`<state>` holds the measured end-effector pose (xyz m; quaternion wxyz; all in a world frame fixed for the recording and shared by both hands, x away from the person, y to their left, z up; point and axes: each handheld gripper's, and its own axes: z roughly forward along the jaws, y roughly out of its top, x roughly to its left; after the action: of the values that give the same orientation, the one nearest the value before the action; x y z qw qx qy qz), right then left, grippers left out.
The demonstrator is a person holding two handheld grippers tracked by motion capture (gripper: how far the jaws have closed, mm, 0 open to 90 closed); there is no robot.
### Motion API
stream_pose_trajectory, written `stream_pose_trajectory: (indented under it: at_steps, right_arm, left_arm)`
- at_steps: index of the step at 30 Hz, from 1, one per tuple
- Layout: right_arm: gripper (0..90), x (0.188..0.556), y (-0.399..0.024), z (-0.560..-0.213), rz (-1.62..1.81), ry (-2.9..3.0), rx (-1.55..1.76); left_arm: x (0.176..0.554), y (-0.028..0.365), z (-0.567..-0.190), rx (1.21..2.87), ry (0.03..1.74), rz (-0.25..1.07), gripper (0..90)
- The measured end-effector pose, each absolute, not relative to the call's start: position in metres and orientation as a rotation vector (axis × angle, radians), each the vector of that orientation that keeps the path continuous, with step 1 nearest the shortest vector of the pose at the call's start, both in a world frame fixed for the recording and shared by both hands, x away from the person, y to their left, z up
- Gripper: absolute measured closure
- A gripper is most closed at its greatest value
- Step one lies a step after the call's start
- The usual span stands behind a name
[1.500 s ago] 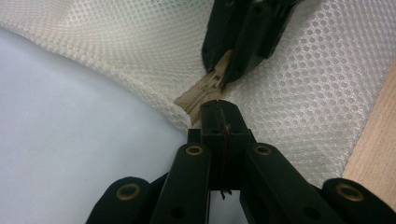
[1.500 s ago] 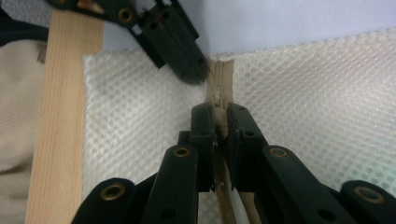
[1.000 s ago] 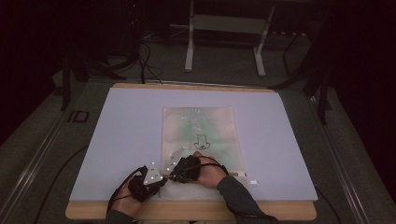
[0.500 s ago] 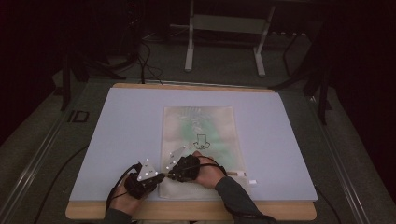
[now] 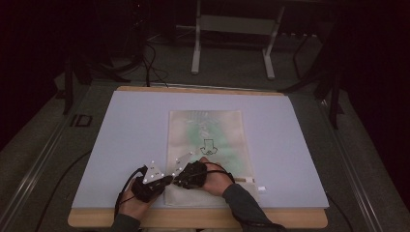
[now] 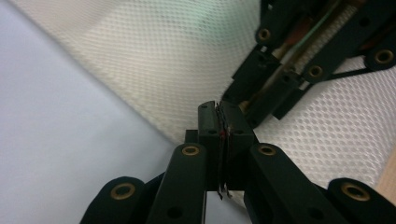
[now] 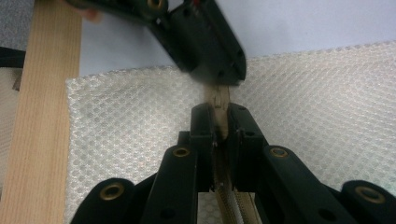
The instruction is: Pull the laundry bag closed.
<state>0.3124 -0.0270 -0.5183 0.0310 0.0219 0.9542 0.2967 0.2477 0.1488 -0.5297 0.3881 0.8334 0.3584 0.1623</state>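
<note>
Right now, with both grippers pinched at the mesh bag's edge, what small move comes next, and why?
Probably draw the left gripper slowly away from the right gripper along the zipper: the left seems to pinch a thin tab, the right clamps the zipper, and the bag lies flat.

A white mesh bag (image 5: 208, 145) with a honeycomb weave and a green tint inside lies on a pale lilac mat (image 5: 125, 145); beige zipper tape (image 7: 219, 105) sits between black jaws.

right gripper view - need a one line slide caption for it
Right gripper shut on the beige zipper strip of a white mesh bag, left gripper just beyond.
</note>
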Motion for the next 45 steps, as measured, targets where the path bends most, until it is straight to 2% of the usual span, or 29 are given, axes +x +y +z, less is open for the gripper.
stream_pose_trajectory:
  at_steps: [9,20,23,45]
  right_arm:
    - [82.0,0.312,-0.026,-0.518,0.903,2.938,0.060]
    - [82.2,0.311,-0.023,-0.516,0.856,2.941,0.036]
    - [82.3,0.311,-0.022,-0.514,0.824,2.952,0.030]
    - [82.2,0.315,-0.046,-0.505,0.698,2.999,0.027]
  left_arm:
    - [0.249,0.147,-0.532,2.137,0.921,0.409,86.4]
    - [0.253,0.145,-0.537,2.141,0.974,0.385,89.7]
    - [0.252,0.141,-0.537,2.159,0.970,0.427,89.8]
    - [0.251,0.141,-0.537,2.164,0.967,0.438,89.7]
